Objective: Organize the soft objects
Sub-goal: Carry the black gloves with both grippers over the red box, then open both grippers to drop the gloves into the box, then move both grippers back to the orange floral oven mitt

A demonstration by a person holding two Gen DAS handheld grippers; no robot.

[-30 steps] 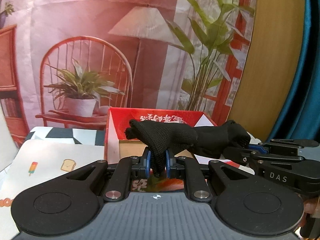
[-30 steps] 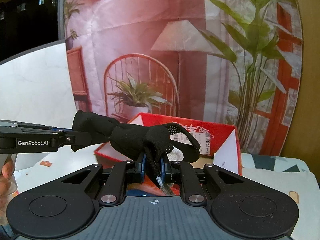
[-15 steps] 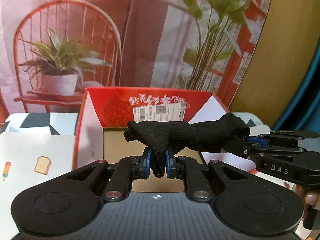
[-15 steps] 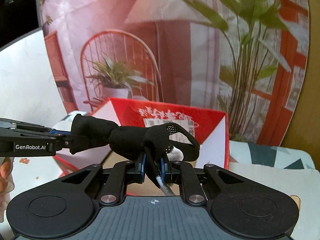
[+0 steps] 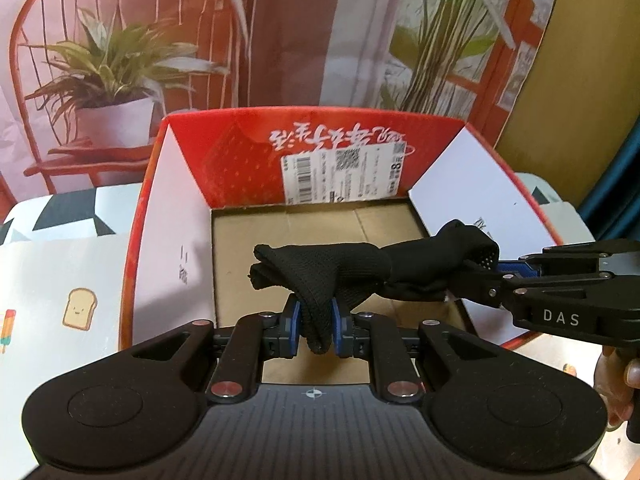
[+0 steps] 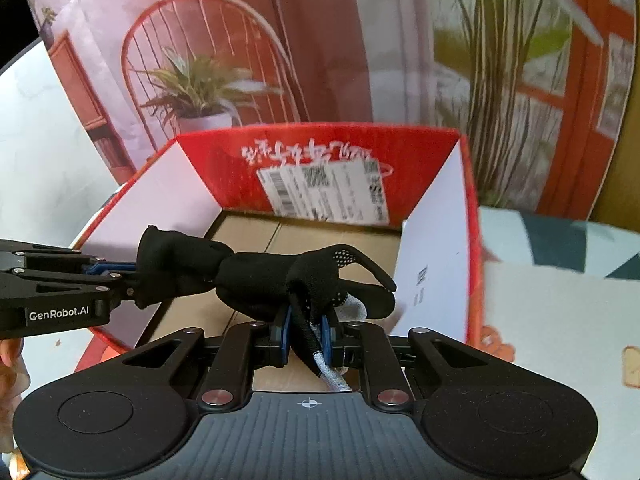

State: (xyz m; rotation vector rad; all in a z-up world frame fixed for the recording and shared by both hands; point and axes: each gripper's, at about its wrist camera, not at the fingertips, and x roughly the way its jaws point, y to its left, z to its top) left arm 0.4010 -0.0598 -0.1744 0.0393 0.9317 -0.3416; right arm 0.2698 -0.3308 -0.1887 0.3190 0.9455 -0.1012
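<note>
A black knit glove (image 5: 360, 268) is stretched between both grippers above an open red cardboard box (image 5: 240, 152). My left gripper (image 5: 314, 324) is shut on the glove's cuff end. My right gripper (image 6: 306, 332) is shut on the finger end, where grip dots and a grey-white fingertip show (image 6: 312, 280). In the left wrist view the right gripper (image 5: 560, 288) comes in from the right; in the right wrist view the left gripper (image 6: 60, 284) comes in from the left. The box (image 6: 436, 216) has white inner flaps and a bare brown cardboard floor.
The box stands on a table with a cloth printed with toast and ice-lolly pictures (image 5: 80, 308). A printed backdrop of a chair, potted plant and lamp (image 5: 120, 72) hangs right behind the box. A wooden panel (image 5: 580, 80) stands at the far right.
Both grippers have carried the glove forward and over the box; the box now looms larger and its brown floor shows beneath the glove. Both grips are unchanged.
</note>
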